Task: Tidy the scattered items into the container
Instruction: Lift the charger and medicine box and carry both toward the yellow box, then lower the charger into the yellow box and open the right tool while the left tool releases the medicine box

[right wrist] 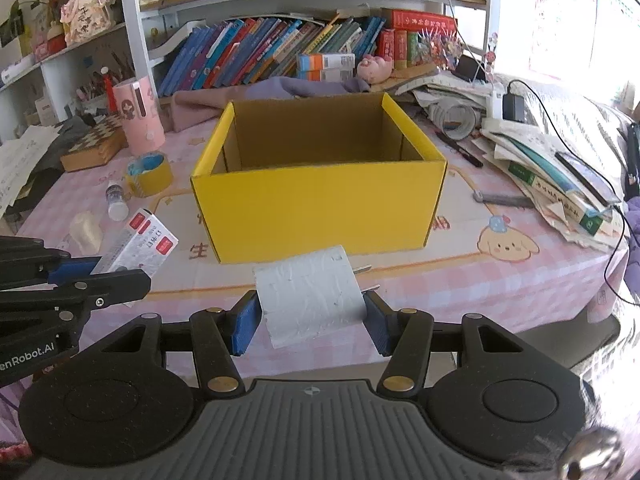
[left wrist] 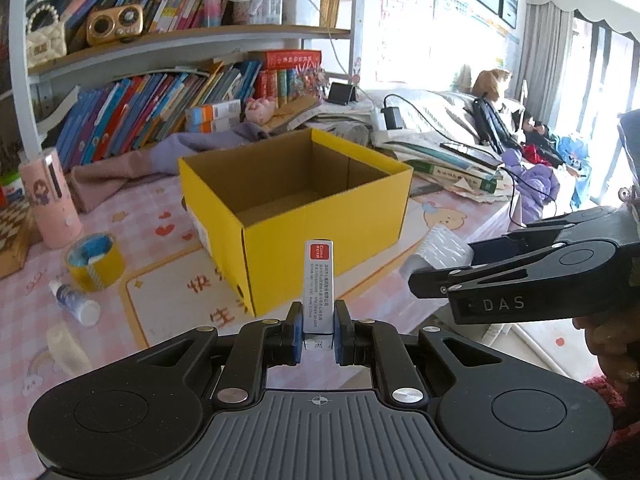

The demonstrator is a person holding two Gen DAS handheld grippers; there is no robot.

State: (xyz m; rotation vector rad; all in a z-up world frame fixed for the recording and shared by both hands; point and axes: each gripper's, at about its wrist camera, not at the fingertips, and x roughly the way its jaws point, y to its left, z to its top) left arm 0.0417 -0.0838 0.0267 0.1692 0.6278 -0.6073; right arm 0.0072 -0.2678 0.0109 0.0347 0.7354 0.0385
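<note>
Both grippers (left wrist: 319, 334) (right wrist: 311, 322) grip items; only right wrist shows pen (right wrist: 460, 148).

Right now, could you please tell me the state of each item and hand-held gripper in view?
Left hand-held gripper: shut on small white carton.
Right hand-held gripper: shut on white roll.
Yellow box: open, looks empty.
Tape roll: on table, untouched.
Small bottle: lying down.

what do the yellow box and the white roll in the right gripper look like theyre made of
Open yellow box: likely cardboard, with a matte yellow outside, raw brown inside walls and visible folded seams. White textured roll held between the right gripper's blue fingers: probably soft embossed paper or foam wrap; its dimpled, matte surface leaves that open.
</note>
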